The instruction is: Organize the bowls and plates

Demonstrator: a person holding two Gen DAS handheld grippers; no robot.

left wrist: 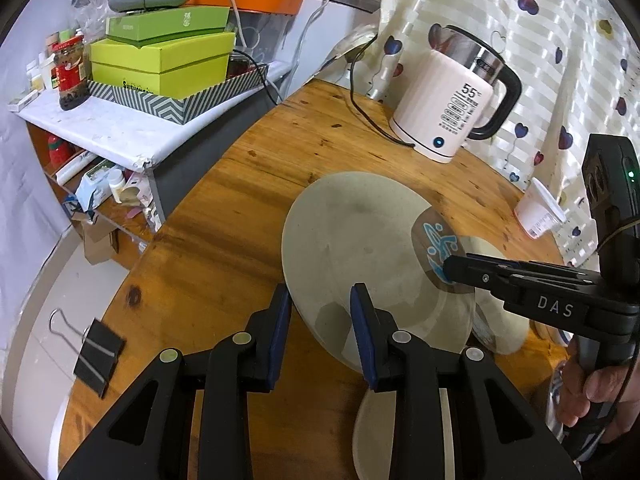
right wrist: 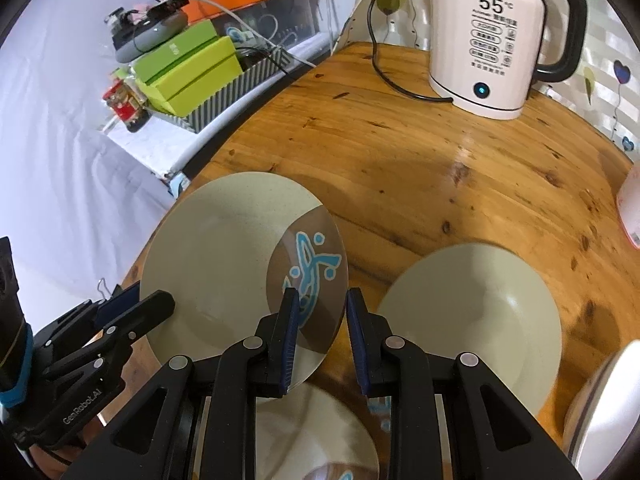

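Item: plate point(right wrist: 224, 256), cream glaze with a brown segment bearing a blue motif. It is held clear of the round wooden table point(right wrist: 400, 160), tilted, above a second plate of the same pattern point(right wrist: 320, 432) that is seen only in part below the grippers.

Grip: the plate is pinched at two opposite rim points. The left gripper point(left wrist: 320, 320) is closed over the plain cream edge, one finger above and one beneath. The right gripper point(right wrist: 322, 320) is closed over the brown patterned edge in the same manner. Neither pair of jaws is pressed fully together; each is stopped by the rim's thickness.

Handling, as judged: the plate is taken to be glazed ceramic, so stiff, fairly heavy for its size, slippery at the pads and breakable if dropped or knocked against other ware. The rim is judged the only practical hold, and two opposed holds are thought to prevent tipping.

Count, task ware: patterned plates, two. Cream bowl point(right wrist: 476, 320), one, resting on the table just beside the held plate. A white curved edge point(right wrist: 600, 408) at far right is noted; its kind cannot be told.

Count, other: electric kettle point(right wrist: 484, 36), one; binder clip point(left wrist: 98, 356), one; green boxes point(left wrist: 160, 56), a stack on the side shelf.
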